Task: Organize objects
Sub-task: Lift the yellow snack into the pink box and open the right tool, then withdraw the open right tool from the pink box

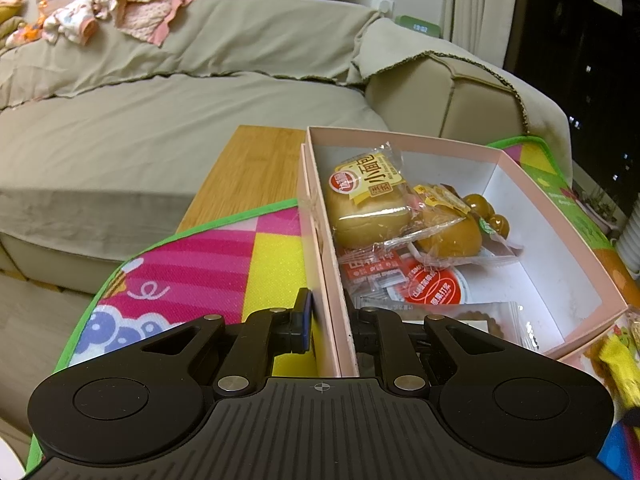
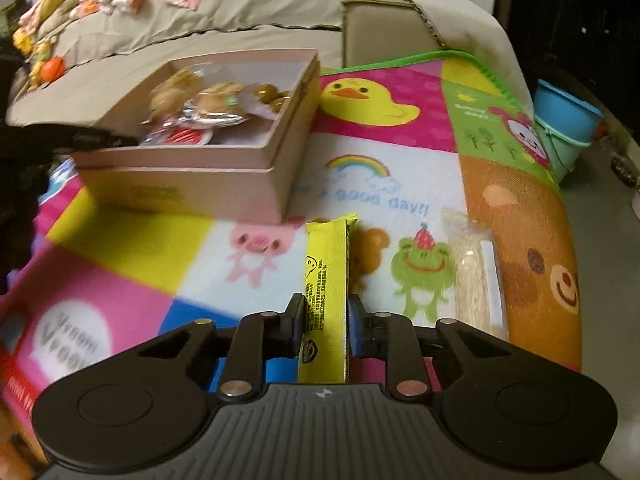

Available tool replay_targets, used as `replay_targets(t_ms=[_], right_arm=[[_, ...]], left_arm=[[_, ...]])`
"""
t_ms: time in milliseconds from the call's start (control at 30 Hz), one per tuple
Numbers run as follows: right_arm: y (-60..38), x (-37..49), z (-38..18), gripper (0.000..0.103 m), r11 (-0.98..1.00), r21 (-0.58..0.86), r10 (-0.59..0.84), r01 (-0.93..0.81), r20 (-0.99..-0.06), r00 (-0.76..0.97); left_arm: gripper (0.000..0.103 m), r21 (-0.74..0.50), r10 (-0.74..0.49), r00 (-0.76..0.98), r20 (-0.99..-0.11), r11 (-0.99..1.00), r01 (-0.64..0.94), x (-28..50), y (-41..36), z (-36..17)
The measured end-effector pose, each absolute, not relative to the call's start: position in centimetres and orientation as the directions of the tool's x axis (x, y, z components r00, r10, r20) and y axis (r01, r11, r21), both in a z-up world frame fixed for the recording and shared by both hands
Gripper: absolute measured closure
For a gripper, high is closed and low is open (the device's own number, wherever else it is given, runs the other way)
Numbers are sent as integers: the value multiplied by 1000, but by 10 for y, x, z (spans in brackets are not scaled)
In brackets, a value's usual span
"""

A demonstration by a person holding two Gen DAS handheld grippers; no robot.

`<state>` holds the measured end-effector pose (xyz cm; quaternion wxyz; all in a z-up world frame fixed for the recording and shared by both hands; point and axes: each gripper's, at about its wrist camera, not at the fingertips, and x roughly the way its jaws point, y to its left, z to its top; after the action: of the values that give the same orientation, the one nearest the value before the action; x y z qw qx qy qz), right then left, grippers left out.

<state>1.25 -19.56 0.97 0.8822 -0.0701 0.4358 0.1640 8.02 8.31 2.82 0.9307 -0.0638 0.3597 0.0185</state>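
Observation:
A pink cardboard box [image 1: 560, 216] stands on a colourful play mat [image 1: 208, 264] and holds several wrapped buns [image 1: 368, 204] and snack packets [image 1: 432, 284]. My left gripper [image 1: 330, 320] is shut on the box's left wall, one finger outside and one inside. In the right wrist view the box [image 2: 224, 176] sits at the upper left, with the left gripper at its near corner. My right gripper [image 2: 325, 312] is shut on a long yellow snack packet [image 2: 326, 280] that points toward the box. A clear bag of pale snacks [image 2: 476, 276] lies on the mat to its right.
A beige covered sofa [image 1: 160, 120] with clothes on it lies beyond the wooden table [image 1: 248, 176]. A blue bucket [image 2: 564, 120] stands past the mat's right edge. Another yellow packet [image 1: 616, 368] lies right of the box.

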Motion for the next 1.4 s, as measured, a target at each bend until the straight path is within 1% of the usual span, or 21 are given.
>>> replay_targets(t_ms=[133, 267, 400, 633, 700, 867, 1000, 1133, 1200, 1333, 1400], right_arm=[[-196, -11, 29, 82, 925, 50, 271, -376, -780, 564], [-191, -25, 57, 82, 910, 61, 316, -409, -742, 591], [-181, -26, 89, 82, 887, 69, 378, -457, -676, 633], [-140, 4, 140, 82, 840, -4, 455, -542, -538, 710], [-127, 22, 146, 82, 838, 20, 474, -545, -519, 711], [-102, 69, 136, 82, 831, 158, 528, -533, -523, 669], [-76, 101, 116, 81, 854, 196, 502, -482, -551, 667], [-64, 119, 98, 79, 855, 222, 504, -469, -575, 644], [-69, 118, 93, 72, 850, 242, 513, -467, -579, 634], [-89, 108, 83, 69, 870, 219, 479, -443, -593, 647], [-101, 100, 78, 60, 882, 198, 453, -427, -603, 656]], left_arm=[[88, -108, -12, 742, -671, 991, -81, 80, 83, 28], [88, -111, -13, 742, -670, 990, -83, 81, 83, 28], [88, -113, -14, 744, -668, 990, -83, 81, 83, 27], [88, -117, -18, 745, -667, 990, -81, 81, 84, 28], [88, -118, -19, 745, -667, 990, -81, 81, 84, 28], [87, -125, -29, 745, -666, 989, -74, 81, 84, 28], [87, -124, -31, 745, -666, 990, -71, 82, 84, 28], [86, -127, -34, 745, -666, 990, -68, 82, 84, 27], [86, -127, -35, 745, -666, 990, -68, 83, 84, 27], [86, -128, -35, 746, -665, 990, -68, 83, 84, 27], [86, -126, -34, 745, -666, 990, -68, 82, 84, 27]])
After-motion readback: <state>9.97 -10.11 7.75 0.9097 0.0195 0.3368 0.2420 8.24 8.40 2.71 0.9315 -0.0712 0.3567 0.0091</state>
